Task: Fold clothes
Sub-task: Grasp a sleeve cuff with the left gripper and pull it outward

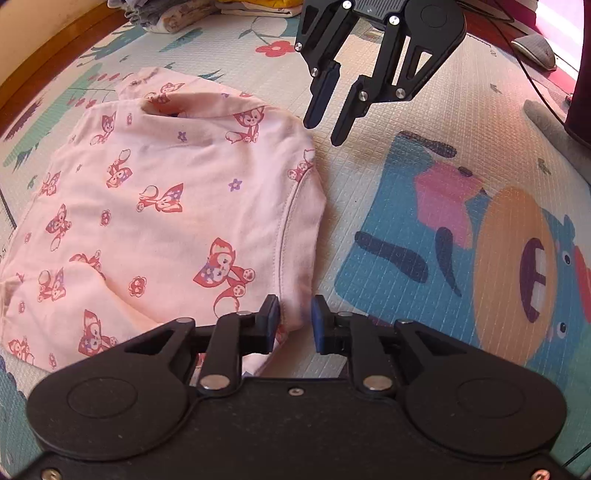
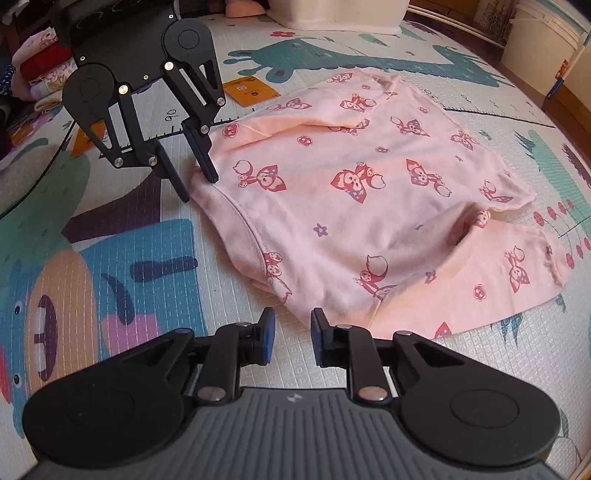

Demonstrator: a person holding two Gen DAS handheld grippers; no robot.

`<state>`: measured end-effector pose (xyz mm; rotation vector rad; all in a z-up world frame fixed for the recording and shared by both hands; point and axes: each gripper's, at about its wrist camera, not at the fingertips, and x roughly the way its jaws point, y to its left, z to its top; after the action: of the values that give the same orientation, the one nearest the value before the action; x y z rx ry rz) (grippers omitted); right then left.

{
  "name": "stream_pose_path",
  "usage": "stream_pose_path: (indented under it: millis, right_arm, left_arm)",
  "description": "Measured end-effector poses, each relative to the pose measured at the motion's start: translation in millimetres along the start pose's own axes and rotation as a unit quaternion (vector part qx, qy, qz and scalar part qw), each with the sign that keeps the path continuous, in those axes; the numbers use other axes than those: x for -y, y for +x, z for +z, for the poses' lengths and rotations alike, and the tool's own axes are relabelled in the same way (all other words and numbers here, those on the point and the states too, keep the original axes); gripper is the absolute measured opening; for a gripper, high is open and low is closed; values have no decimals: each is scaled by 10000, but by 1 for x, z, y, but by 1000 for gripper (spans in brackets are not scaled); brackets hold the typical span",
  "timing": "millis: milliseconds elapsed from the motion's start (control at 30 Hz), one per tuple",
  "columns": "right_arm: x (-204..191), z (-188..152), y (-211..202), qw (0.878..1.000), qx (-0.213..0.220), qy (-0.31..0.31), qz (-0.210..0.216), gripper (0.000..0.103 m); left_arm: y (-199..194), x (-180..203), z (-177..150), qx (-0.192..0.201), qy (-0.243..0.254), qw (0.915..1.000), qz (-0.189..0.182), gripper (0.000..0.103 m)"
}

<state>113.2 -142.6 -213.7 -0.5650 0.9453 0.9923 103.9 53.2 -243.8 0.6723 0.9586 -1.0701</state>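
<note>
A pink garment (image 1: 177, 206) with a red fox print lies partly folded on the play mat (image 1: 388, 166). My left gripper (image 1: 294, 323) is open at the garment's near right corner, and a bit of pink hem sits between its blue pads. My right gripper (image 1: 325, 129) hangs open above the mat, just off the garment's far right edge. In the right wrist view the garment (image 2: 351, 206) spreads to the right. The right gripper (image 2: 291, 326) is open over bare mat beside its hem. The left gripper (image 2: 197, 186) straddles the far corner.
Heaps of clothes sit at the mat's edge (image 1: 166, 16) (image 2: 37, 74). A grey slipper (image 1: 535, 48) and a black cable (image 1: 528, 74) lie to the right. An orange card (image 2: 251, 90), a white container (image 2: 332, 14) and a white bucket (image 2: 543, 48) stand beyond the garment.
</note>
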Motion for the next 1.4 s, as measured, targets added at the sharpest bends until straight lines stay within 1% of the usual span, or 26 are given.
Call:
stream_pose_path:
  millis: [67,133,200,233,267,333,400,467,500,533,633,667,767,833,900,1000,1067,1133,1233,1267,1300,1333,1400]
  right_arm:
    - [3,4,-3,9997,166,205,-3,23]
    - [4,9,-1,9992,274,304,-25,23]
    - [5,12,5,9991,313,281,-85,23]
    - [5,13,7,9990,332,280,-115,23]
    - [6,14,10,9988,360,305,-148,23]
    - [9,17,14,9980,424,393,-247,23]
    - [11,20,17,9975,462,393,-365,23]
    - [12,23,21,9972,479,335,-460,23]
    - [13,24,23,9970,480,324,-509,23]
    - [15,26,25,9968,477,336,-541,23]
    - [19,30,32,9964,433,297,-666,24]
    - [20,31,36,9964,399,257,-704,24]
    - [24,34,45,9963,323,182,-777,24]
    - [27,35,49,9962,289,153,-803,25]
    - [29,36,51,9963,298,172,-785,29]
    - [31,38,53,9965,311,174,-757,31]
    - [32,38,53,9965,318,189,-745,32]
    - [32,39,53,9966,312,205,-739,32]
    - [32,38,53,9966,298,188,-743,32]
    - [32,39,54,9966,290,195,-745,32]
    - [32,39,54,9966,282,209,-749,32]
    - [31,39,54,9965,274,224,-755,32]
    - [31,40,55,9963,256,255,-773,34]
  left_arm:
    - [-9,-9,1,81,-267,9995,-145,28]
    - [-18,-27,2,225,-722,9970,-185,28]
    - [-27,-49,-3,384,-1342,9902,-9,29]
    - [-31,-61,-6,457,-1676,9847,130,29]
    - [-35,-74,-10,528,-2013,9777,281,29]
    - [-43,-102,-20,663,-2657,9593,695,29]
    - [-50,-130,-31,757,-3245,9363,1114,29]
    - [-55,-154,-38,795,-3638,9160,1493,29]
    - [-57,-171,-44,802,-3890,9019,1698,29]
    - [-57,-184,-48,809,-4079,8907,1835,29]
    - [-53,-217,-59,794,-4560,8619,2073,29]
    - [-49,-225,-61,777,-4669,8553,2108,29]
    - [-40,-243,-65,746,-4855,8424,2213,29]
    - [-37,-251,-66,805,-4955,8363,2207,29]
    - [-33,-259,-66,874,-5051,8302,2191,29]
    - [-27,-269,-66,834,-5141,8244,2213,29]
    - [-23,-274,-65,832,-5176,8233,2177,29]
    - [-18,-276,-62,796,-5123,8271,2170,29]
    - [-15,-275,-60,812,-5098,8271,2223,29]
    - [-14,-274,-59,803,-5052,8291,2258,29]
    - [-14,-273,-58,784,-4995,8316,2298,23]
    - [-14,-272,-57,760,-4918,8360,2310,12]
    - [-16,-268,-55,721,-4773,8445,2321,3]
